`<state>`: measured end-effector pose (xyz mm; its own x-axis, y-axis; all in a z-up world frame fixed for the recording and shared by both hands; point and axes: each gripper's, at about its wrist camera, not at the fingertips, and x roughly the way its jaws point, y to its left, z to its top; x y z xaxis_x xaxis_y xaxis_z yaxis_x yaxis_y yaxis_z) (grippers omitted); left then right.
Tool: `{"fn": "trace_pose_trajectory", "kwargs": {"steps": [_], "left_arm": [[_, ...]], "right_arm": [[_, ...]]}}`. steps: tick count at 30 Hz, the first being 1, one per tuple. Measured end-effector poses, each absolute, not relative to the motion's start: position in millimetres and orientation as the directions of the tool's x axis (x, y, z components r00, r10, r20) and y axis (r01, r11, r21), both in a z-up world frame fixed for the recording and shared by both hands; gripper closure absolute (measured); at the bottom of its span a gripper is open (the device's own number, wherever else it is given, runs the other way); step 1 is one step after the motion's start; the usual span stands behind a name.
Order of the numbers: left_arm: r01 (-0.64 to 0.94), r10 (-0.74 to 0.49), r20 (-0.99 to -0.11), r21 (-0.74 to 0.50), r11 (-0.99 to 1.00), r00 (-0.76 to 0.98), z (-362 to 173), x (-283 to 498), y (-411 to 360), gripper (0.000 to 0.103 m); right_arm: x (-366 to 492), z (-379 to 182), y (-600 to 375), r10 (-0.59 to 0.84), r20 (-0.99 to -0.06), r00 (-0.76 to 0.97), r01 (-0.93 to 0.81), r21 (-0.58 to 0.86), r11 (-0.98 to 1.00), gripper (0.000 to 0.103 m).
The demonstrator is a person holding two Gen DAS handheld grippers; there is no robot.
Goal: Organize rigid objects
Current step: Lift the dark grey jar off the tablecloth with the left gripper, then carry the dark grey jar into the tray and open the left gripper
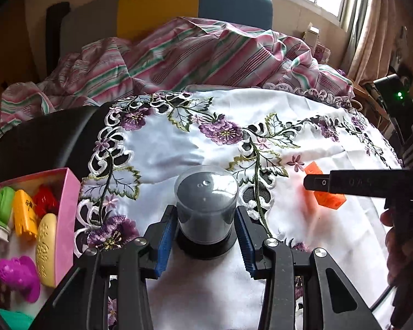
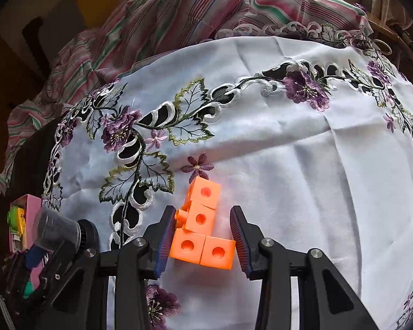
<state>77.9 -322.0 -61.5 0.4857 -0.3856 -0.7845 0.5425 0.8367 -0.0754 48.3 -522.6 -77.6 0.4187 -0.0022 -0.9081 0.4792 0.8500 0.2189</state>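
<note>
A grey cylinder with a clear dome cap and black base (image 1: 206,209) sits between the blue pads of my left gripper (image 1: 205,217); the pads touch its sides, and it also shows in the right wrist view (image 2: 59,231). An orange piece of joined cubes (image 2: 202,233) lies on the white embroidered cloth (image 2: 303,178). My right gripper (image 2: 199,229) is around its near cubes, with both pads against them. From the left wrist view, the orange piece (image 1: 327,196) is partly hidden by the right gripper's finger.
A pink box (image 1: 66,211) at the left holds green, yellow, red and cream toys. A magenta toy (image 1: 19,276) lies in front of it. Striped bedding (image 1: 195,52) is heaped behind the cloth. A black surface (image 1: 41,134) lies at the cloth's left edge.
</note>
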Motion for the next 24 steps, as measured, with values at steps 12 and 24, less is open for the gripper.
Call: {"fn": "trace_pose_trajectory", "kwargs": {"steps": [12,24], "left_arm": [[0.51,-0.374,-0.757,-0.063,0.858,0.536,-53.5,75.9,-323.3,0.036],[0.516,-0.397,-0.755,-0.091,0.852,0.523,-43.1,64.0,-305.9,0.06]], "right_arm": [[49.3,-79.2,-521.5,0.004,-0.91,0.416,0.478,0.223,0.85,0.063],[50.3,-78.9,-520.5,0.003,-0.906,0.422,0.468,0.221,0.856,0.063]]}}
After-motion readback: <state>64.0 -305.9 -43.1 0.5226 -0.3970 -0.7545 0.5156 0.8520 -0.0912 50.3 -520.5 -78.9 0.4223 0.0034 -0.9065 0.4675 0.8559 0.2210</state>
